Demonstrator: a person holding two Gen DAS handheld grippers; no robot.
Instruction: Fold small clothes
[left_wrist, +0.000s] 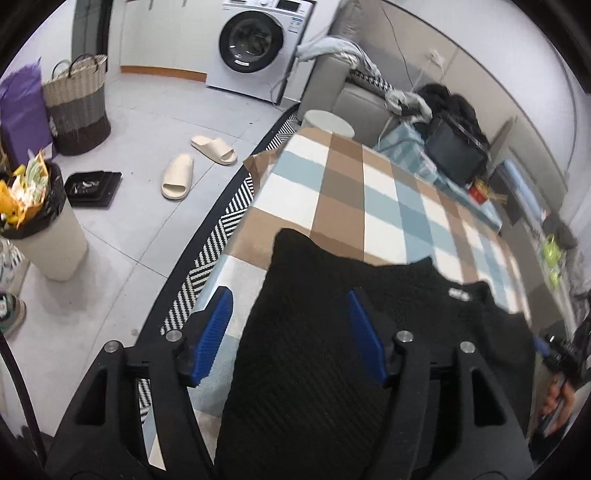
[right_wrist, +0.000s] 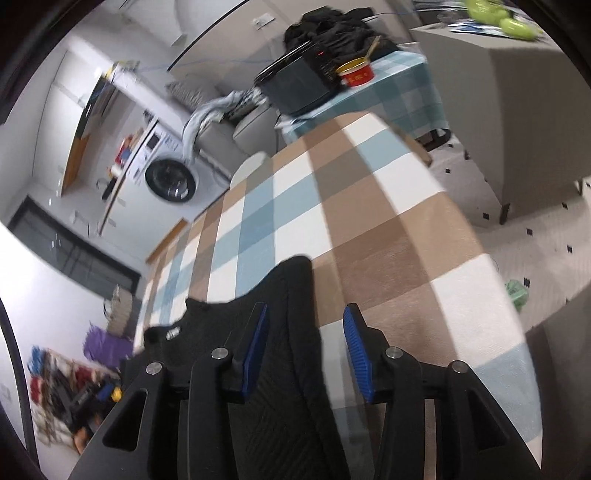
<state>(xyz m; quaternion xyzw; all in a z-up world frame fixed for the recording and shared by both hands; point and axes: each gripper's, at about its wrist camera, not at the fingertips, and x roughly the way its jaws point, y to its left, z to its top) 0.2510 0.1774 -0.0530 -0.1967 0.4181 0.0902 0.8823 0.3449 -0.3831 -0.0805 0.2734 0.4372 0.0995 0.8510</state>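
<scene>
Black knit garment lies flat on checked tablecloth. Your left gripper is parted over garment, gripping nothing. Your right gripper is parted astride garment's edge, pads clear.

left tongs: seen with jaws apart, blue pads clear of the cloth | black knitted garment: laid flat between and beneath the jaws on the checked surface | white label: seen at the collar | floor: two cream slippers, woven basket, lined bin | washing machine: seen behind
</scene>
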